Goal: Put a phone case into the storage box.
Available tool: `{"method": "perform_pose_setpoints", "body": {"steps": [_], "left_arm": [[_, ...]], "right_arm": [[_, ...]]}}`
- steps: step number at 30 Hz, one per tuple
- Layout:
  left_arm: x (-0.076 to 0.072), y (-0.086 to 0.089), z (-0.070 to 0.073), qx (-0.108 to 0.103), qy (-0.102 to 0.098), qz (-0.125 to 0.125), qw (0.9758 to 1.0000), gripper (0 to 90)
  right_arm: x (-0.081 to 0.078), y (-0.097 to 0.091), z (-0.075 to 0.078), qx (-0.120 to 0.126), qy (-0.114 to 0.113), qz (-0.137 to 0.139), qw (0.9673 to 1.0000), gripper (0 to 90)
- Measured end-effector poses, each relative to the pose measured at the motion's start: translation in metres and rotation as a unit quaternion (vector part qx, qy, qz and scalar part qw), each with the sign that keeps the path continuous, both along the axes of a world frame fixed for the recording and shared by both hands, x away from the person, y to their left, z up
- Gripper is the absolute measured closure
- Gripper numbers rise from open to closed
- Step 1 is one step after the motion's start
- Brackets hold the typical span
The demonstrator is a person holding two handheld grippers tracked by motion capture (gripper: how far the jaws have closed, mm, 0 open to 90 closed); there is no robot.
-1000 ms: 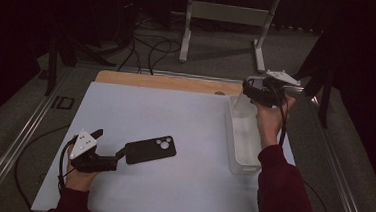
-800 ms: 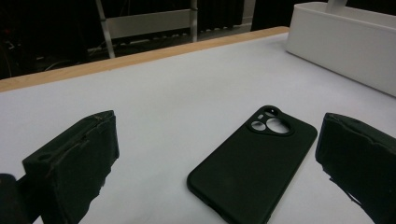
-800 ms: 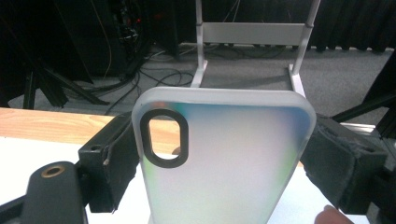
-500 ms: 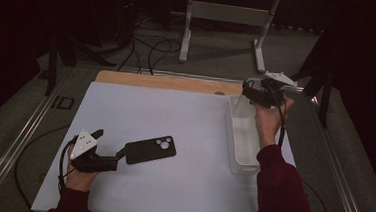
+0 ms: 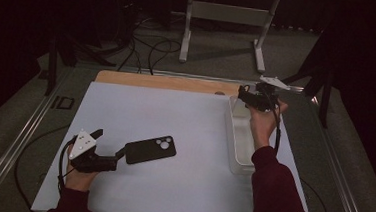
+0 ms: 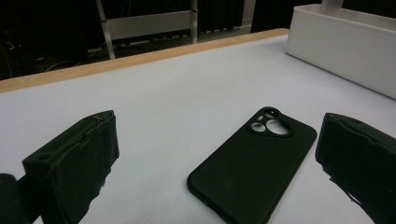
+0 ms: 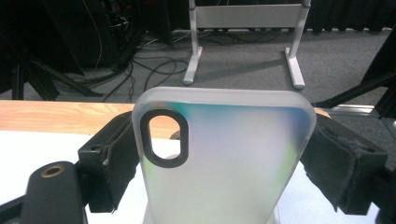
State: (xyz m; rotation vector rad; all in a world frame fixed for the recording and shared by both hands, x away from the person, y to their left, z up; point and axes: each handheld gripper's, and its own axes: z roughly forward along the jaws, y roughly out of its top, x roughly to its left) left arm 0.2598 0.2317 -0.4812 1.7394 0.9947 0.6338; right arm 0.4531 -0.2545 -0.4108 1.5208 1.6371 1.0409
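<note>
White matting covers the table point(image 5: 175, 115), where we count one black phone point(image 5: 150, 150), one clear bin point(image 5: 239, 139) and one frosted phone case point(image 7: 219, 158). Our left gripper point(image 5: 118, 154) stands open around the phone; our right gripper point(image 5: 244, 96), clamping the case, has sunk slightly over the bin's far end.

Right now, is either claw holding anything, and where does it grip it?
The right gripper clamps a translucent phone case by its side edges. The left gripper holds nothing.
</note>
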Motion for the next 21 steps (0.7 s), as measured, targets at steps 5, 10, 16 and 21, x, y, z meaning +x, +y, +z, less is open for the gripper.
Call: {"method": "perform_pose_setpoints", "body": {"steps": [5,10,16,21], "left_arm": [[0.000,0.000,0.000,-0.001,-0.001,-0.001,1.0000,0.0],[0.000,0.000,0.000,-0.001,-0.001,0.000,1.0000,0.0],[0.000,0.000,0.001,-0.001,-0.001,0.000,1.0000,0.0],[0.000,0.000,0.001,-0.001,-0.001,0.000,1.0000,0.0]], "right_arm": [[0.001,0.001,-0.005,-0.001,0.009,-0.001,1.0000,16.7],[0.003,0.006,-0.013,-0.008,0.022,0.000,0.9997,16.5],[0.004,0.007,-0.019,-0.012,0.026,-0.016,0.9994,16.4],[0.007,0.007,-0.024,-0.017,0.040,-0.015,0.9989,16.4]]}}
